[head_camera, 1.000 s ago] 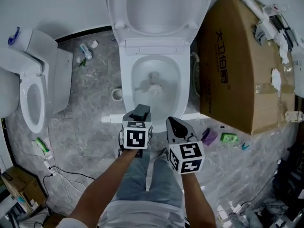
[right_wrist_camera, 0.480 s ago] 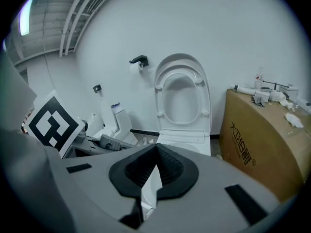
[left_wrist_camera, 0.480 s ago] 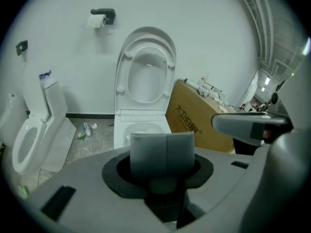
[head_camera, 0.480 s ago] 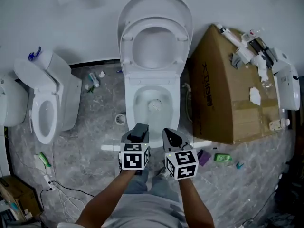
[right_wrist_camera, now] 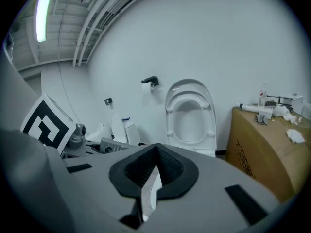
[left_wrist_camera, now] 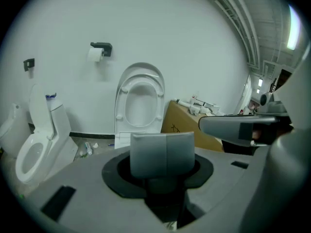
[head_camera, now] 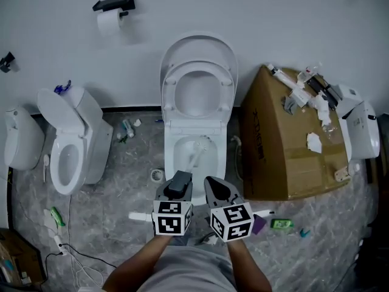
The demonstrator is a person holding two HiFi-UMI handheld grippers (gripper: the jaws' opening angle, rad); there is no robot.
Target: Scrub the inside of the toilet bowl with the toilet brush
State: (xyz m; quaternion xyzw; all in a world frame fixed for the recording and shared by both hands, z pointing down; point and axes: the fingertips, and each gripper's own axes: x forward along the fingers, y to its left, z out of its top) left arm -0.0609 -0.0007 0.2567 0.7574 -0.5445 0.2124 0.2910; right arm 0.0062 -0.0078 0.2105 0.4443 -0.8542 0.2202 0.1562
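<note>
The white toilet (head_camera: 172, 157) stands in the middle with seat and lid (head_camera: 198, 53) raised against the wall. A white toilet brush (head_camera: 199, 148) is inside the bowl, bristle head towards the back. My right gripper (head_camera: 214, 184) is at the bowl's front edge, shut on the brush's thin white handle (right_wrist_camera: 151, 191), which shows between its black pads. My left gripper (head_camera: 180, 181) hangs beside it on the left, its grey fingers (left_wrist_camera: 163, 152) pressed together on nothing. The raised seat (left_wrist_camera: 141, 98) also shows ahead in the left gripper view.
A second toilet (head_camera: 67, 154) stands at the left and a large cardboard box (head_camera: 292, 145) with clutter on top at the right. A paper holder (head_camera: 112, 8) hangs on the wall. Small litter and cables (head_camera: 67, 242) lie on the grey floor.
The head view has drawn back, so the toilet looks smaller and the wall shows. Both grippers stay side by side at the bowl's front; the brush head has shifted towards the bowl's back.
</note>
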